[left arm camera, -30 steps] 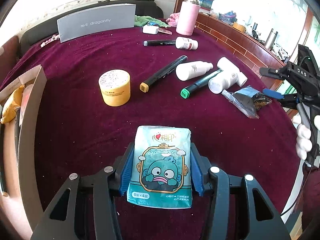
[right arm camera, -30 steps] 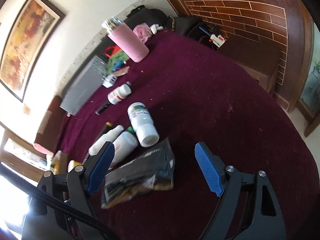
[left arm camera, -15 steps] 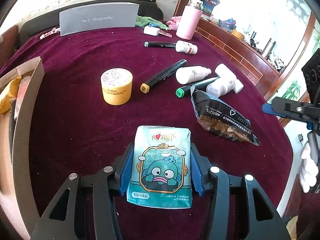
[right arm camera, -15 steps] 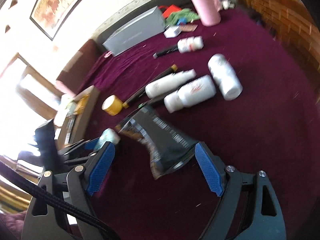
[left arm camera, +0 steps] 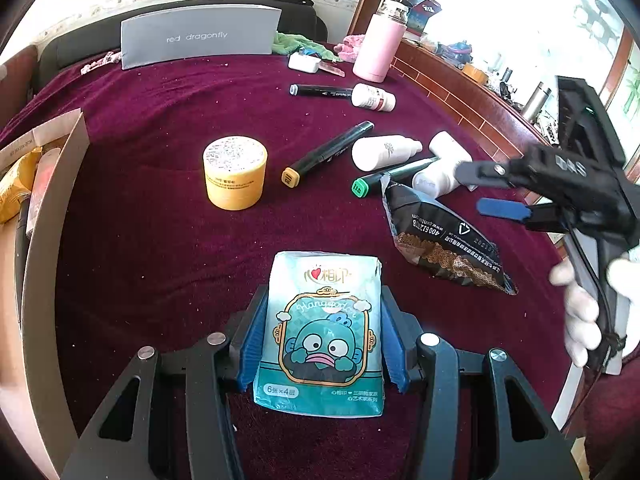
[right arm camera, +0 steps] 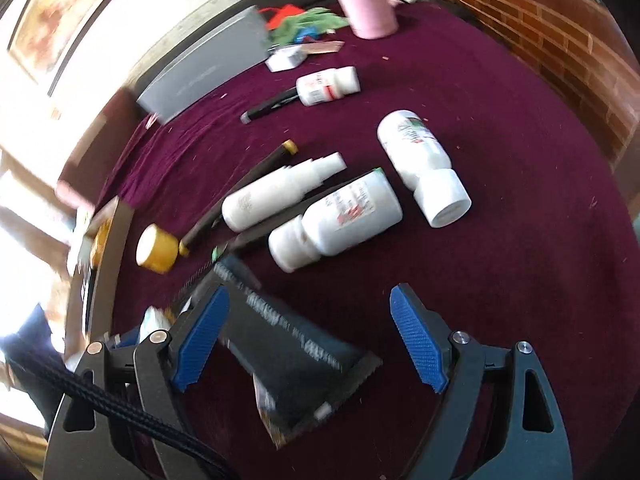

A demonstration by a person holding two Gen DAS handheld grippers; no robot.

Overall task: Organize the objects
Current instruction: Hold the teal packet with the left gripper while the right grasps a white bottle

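Note:
My left gripper (left arm camera: 322, 340) is shut on a teal tissue pack (left arm camera: 324, 312) with a cartoon face, held low over the maroon cloth (left arm camera: 160, 240). To its right lies a black snack bag (left arm camera: 444, 236). My right gripper (right arm camera: 310, 340) stands open over that bag (right arm camera: 296, 360), and its blue pads do not press on it. In the left wrist view the right gripper (left arm camera: 486, 188) comes in from the right edge, held by a white-gloved hand (left arm camera: 580, 320).
A yellow jar (left arm camera: 234, 172), two markers (left arm camera: 328, 152) and several white bottles (right arm camera: 336, 220) lie mid-table. A cardboard box (left arm camera: 44, 208) stands at the left edge. A pink flask (left arm camera: 378, 48) and a grey box (left arm camera: 196, 36) stand at the back.
The right gripper has swung in toward the table's middle and rolled. The black bag now lies turned and nearer the tissue pack. The left gripper keeps still with the pack.

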